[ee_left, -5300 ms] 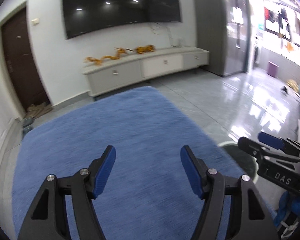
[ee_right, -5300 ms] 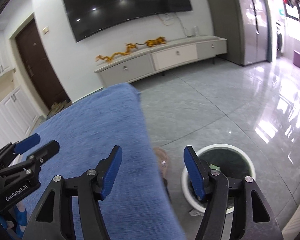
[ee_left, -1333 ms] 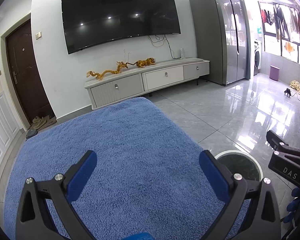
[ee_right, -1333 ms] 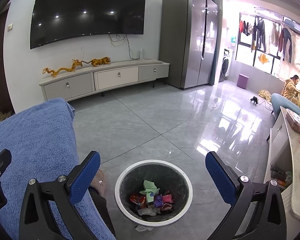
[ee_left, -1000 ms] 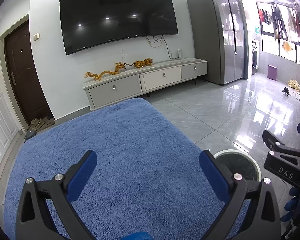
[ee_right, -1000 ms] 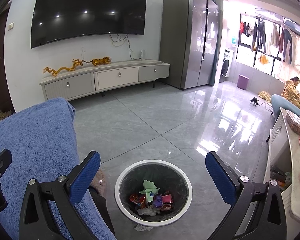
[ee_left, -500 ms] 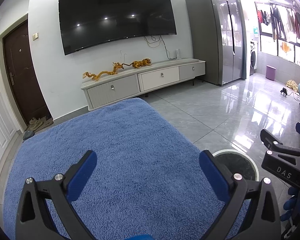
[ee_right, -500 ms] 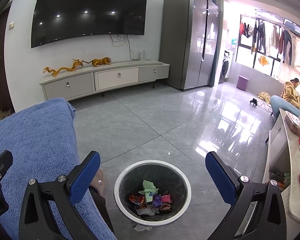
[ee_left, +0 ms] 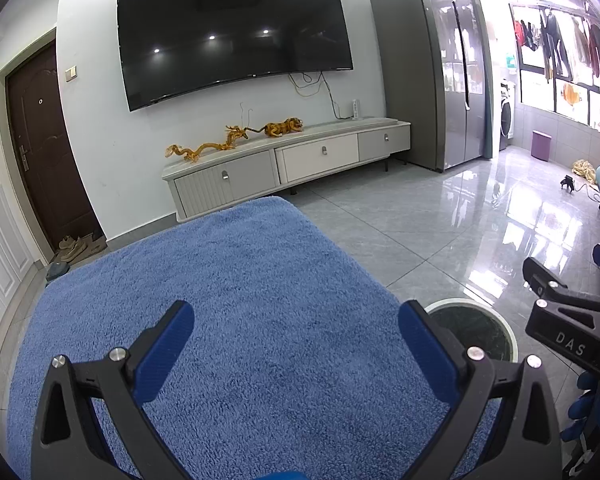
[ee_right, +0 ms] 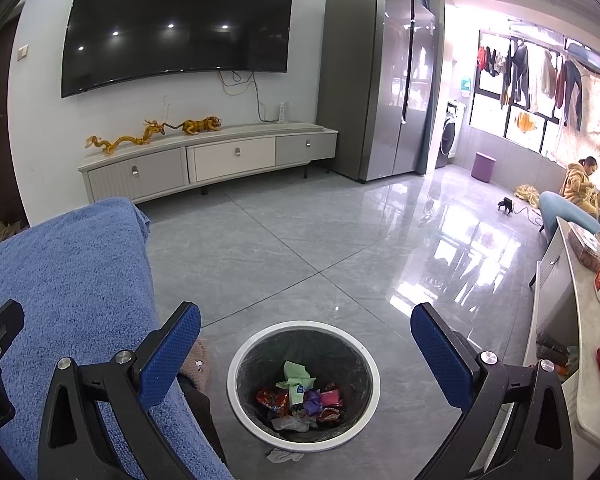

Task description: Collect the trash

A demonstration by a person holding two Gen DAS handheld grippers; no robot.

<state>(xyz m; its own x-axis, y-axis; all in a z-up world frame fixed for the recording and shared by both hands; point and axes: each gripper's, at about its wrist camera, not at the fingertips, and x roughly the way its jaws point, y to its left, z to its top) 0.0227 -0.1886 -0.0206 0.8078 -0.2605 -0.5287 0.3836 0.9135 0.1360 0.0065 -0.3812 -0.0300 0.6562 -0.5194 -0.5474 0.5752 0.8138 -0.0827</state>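
A round white-rimmed bin (ee_right: pixel 236 394) stands on the floor below my right gripper (ee_right: pixel 305 354), which hangs open and empty above it. Crumpled wrappers (ee_right: pixel 304 398), green, red and purple, lie at the bin's bottom. One white scrap (ee_right: pixel 284 456) lies on the floor by the bin's near rim. My left gripper (ee_left: pixel 296 348) is open and empty over a blue fluffy cloth (ee_left: pixel 240 288) with nothing on it. The bin (ee_left: pixel 500 322) shows at the cloth's right edge in the left wrist view, next to the right gripper's black body (ee_left: pixel 568 332).
A grey tiled floor (ee_right: pixel 300 248) stretches to a long TV cabinet (ee_right: pixel 204 164) under a wall TV, with a tall fridge (ee_right: pixel 380 80) to its right. A white counter (ee_right: pixel 588 344) with a phone and boxes is at the right. A person sits far right.
Both grippers opened wider since about five seconds ago, and the right one swung from the cloth's edge to above the bin. Over the last second almost nothing has moved.
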